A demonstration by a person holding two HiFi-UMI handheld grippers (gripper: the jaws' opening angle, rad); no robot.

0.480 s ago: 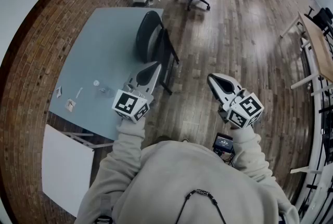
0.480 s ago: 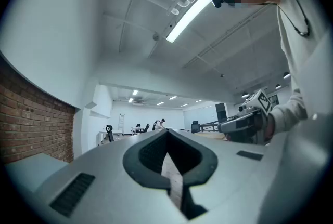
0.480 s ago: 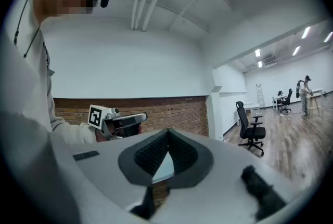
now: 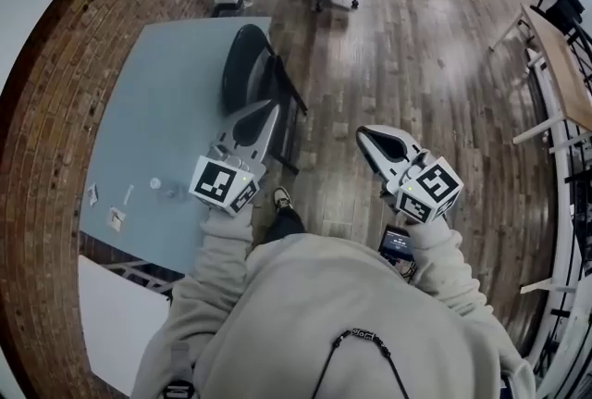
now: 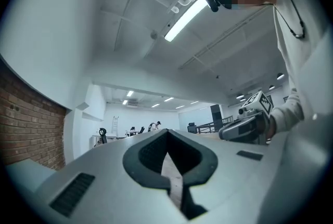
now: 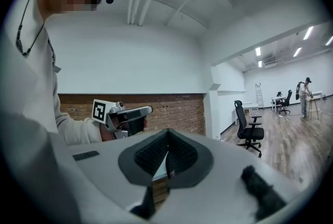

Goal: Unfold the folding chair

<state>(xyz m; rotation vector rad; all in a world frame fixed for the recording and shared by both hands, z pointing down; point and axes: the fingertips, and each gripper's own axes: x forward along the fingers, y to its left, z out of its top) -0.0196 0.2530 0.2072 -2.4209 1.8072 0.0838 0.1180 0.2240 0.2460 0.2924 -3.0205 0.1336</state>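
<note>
Step in hand: approach to the folding chair; no grip taken yet, judging from both claws being off it.
Left gripper: clenched on nothing, pads pressed together, held roughly level.
Right gripper: likewise clenched and empty, held roughly level over the wooden floor.
Chair state: folded flat, dark frame and seat, leaning against the long edge of the grey table, feet on the floor.
Chair relative to left claw: directly ahead of the tips; overlaps them in the head view, but contact cannot be confirmed. Absent from the left gripper view.
Chair relative to right claw: ahead and off to the left, well apart. Absent from the right gripper view.
Preparation: release both claws before closing in; shut pads cannot take a frame tube.
Grip points: upper backrest edge for one claw, front seat edge for the other.
Clearance: draw the chair away from the table edge first, so the legs have room to spread.
Opening motion: hold the backrest steady and swing the seat down and outward until the frame stops.
Caution: keep pads clear of the hinge; likely to slide on smooth wood, so seat all feet before letting go.
</note>
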